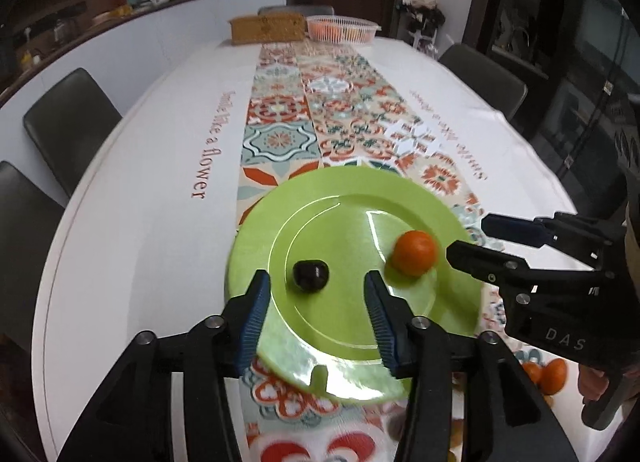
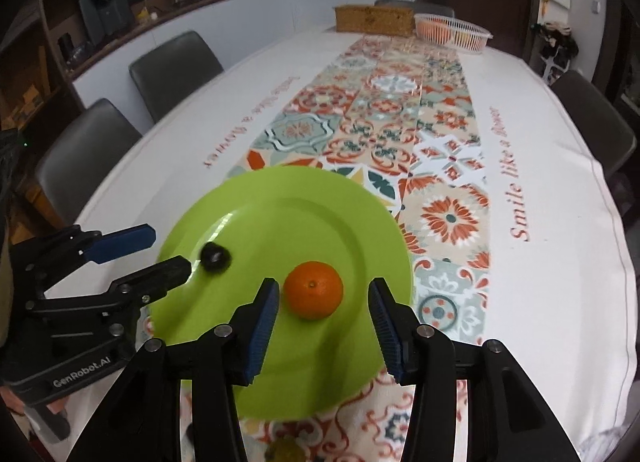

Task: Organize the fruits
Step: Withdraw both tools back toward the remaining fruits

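A green plate [image 1: 320, 189] [image 2: 320, 197] lies on the patterned table runner. On it are an orange mandarin [image 1: 414, 252] [image 2: 313, 290] and a small dark fruit [image 1: 310, 274] [image 2: 215, 257]. My left gripper [image 1: 318, 304] is open above the plate's near side, with the dark fruit just ahead between its fingers. My right gripper [image 2: 323, 312] is open, with the mandarin just ahead between its fingers, not touching. Each gripper shows in the other's view: the right [image 1: 476, 238], the left [image 2: 168, 252].
More orange fruits [image 1: 550, 376] lie on the table by the right gripper's body. A yellowish fruit [image 2: 286, 452] lies below the plate. A white basket of fruit [image 1: 343, 27] [image 2: 452, 31] and a wicker box [image 1: 267, 28] [image 2: 374, 19] stand at the far end. Chairs surround the table.
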A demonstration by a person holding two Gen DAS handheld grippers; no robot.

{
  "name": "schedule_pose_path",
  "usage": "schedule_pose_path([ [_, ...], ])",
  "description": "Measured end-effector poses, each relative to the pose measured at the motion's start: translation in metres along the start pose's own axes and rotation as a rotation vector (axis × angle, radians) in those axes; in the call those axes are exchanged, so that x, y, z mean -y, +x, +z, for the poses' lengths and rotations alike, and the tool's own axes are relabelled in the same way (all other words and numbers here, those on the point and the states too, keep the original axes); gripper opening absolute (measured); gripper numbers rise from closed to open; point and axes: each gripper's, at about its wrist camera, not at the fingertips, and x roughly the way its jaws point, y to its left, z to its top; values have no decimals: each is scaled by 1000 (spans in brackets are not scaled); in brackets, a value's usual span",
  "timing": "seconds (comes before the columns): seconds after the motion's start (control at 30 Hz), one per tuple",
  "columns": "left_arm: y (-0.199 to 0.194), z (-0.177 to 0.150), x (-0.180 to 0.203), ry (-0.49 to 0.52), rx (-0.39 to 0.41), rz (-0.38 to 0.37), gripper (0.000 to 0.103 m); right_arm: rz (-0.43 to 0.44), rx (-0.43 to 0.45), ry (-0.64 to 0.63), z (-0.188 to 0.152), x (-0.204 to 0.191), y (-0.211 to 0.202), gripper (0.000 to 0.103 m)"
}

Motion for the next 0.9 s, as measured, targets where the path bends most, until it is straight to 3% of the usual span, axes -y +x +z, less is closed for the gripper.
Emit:
schedule_pose_path([
  [0.2, -50, -21, 12, -19, 84, -3, 56, -5, 61, -25, -21, -10, -44, 48],
  [0.33, -76, -35, 27, 22, 124, 10, 57, -18, 122, -45, -38, -18, -76, 48],
  [0.43, -98, -48, 39, 48, 161, 24, 61, -21, 165, -39, -52, -22, -100, 55],
  [0.53, -113, -61, 48, 54, 183, 13, 63, -31, 209, -28, -69, -25, -122, 56],
  [0.9, -147, -113, 75, 47, 235, -1, 68, -30, 237, 80, -132, -18, -161, 62],
])
